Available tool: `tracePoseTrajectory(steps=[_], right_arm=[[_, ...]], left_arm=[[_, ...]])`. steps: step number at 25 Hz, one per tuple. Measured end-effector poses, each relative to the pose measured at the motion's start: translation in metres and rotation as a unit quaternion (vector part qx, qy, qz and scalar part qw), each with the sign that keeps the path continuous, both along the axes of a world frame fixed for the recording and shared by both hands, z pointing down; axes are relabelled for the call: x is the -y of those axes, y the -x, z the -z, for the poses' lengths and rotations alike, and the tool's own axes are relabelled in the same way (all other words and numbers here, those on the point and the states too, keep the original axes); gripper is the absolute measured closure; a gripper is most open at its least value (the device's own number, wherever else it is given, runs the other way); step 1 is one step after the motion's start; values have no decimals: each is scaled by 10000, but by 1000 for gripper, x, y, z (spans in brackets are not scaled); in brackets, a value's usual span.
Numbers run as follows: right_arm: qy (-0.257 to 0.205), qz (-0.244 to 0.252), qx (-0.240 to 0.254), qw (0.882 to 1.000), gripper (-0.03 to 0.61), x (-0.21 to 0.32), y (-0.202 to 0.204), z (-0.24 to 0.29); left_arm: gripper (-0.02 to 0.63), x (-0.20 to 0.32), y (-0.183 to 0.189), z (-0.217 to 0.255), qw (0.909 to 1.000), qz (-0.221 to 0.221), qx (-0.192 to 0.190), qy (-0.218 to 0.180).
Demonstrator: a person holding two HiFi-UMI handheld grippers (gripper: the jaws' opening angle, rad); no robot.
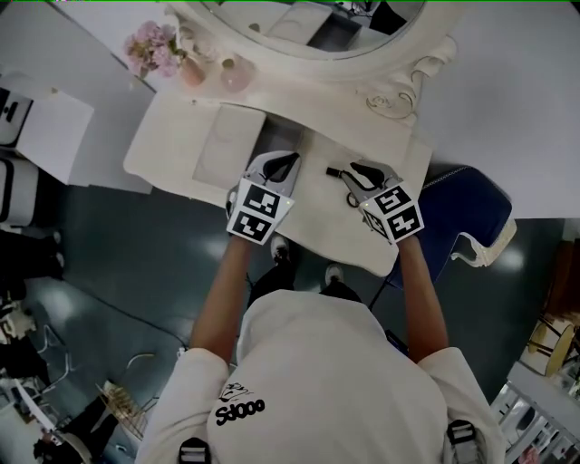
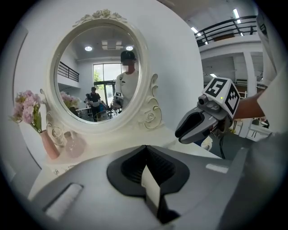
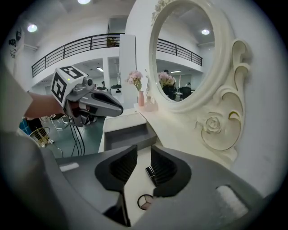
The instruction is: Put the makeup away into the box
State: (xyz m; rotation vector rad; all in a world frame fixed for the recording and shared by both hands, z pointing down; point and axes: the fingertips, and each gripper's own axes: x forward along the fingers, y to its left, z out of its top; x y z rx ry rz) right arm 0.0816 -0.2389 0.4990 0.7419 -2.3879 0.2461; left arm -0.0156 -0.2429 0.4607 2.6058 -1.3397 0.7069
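Observation:
On the white vanity table (image 1: 317,227) a small black makeup stick (image 3: 150,173) lies between the parted jaws of my right gripper (image 3: 143,158), untouched by the pads. A round compact (image 3: 145,201) with a three-part pan lies on the tabletop just nearer to me. In the head view the black stick (image 1: 336,170) shows at the tips of the right gripper (image 1: 352,174). My left gripper (image 1: 286,163) hovers beside it, jaws shut and empty, pads meeting (image 2: 145,152). The shallow open box (image 1: 227,145) sits to the left, its grey inside (image 3: 128,134) bare.
An oval mirror (image 1: 308,27) stands at the table's back. A pink vase of flowers (image 1: 159,50) and a round glass bottle (image 1: 234,74) stand at the back left. A blue seat (image 1: 471,208) is off the right edge, dark floor in front.

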Motion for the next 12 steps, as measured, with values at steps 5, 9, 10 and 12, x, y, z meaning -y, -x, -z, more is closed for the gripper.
tracePoseTrajectory(steps=[5,9,10,12], right_arm=[[228,45,-428,9988,457,13,15,-40],[363,126,-1001,9942,425,21,12,-84],[402,156,-1162,9923,420,22,10,-96],[516,195,-1485,9874,413,24,5,-118]], left_arm=[[594,7,14,-28,9995,-132,-27,268],[594,7,23,-49,9986,-241,-66,456],[594,7,27,-54,9984,-261,-80,504],[594,6,33,-63,9977,-304,-103,593]])
